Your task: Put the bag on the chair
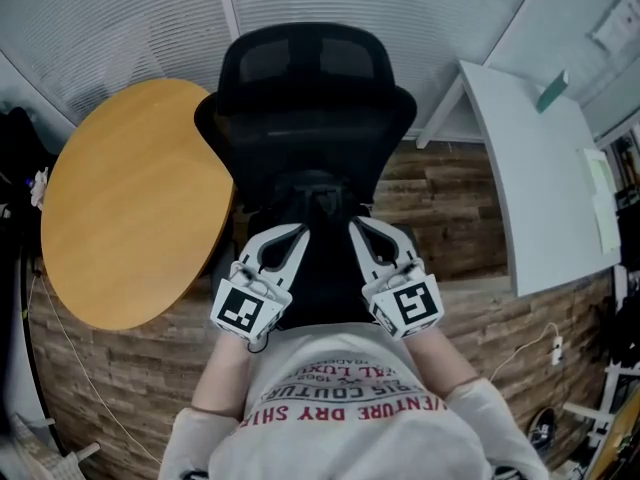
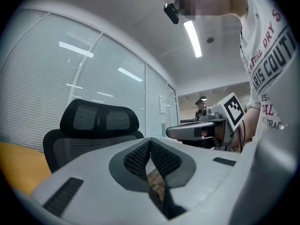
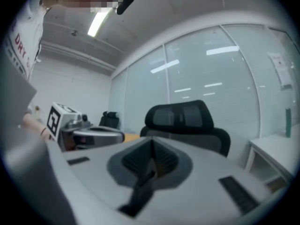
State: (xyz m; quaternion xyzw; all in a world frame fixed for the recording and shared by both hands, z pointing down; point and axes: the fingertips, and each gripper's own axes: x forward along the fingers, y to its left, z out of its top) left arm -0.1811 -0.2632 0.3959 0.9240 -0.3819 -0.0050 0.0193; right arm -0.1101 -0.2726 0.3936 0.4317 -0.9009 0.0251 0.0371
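Shirt (image 1: 340, 408): you wear a pale short-sleeved tee with red block lettering across the chest.
Sleeves (image 1: 200, 433): short and loose, in the same pale cloth.
Head camera (image 2: 171, 11): a small black unit sits at your head.
Left gripper (image 1: 299, 232): a pale grey, curved shell with dark rectangular slots.
Right gripper (image 1: 354, 227): its mirror twin, with the same grey shell.
Pads (image 2: 136, 157): dark grey, finely ribbed, set in a darker surround.
Marker cubes (image 1: 247, 308): white, each face printed with a black square pattern.
Cable (image 1: 258, 345): a thin dark loop under your left cube.
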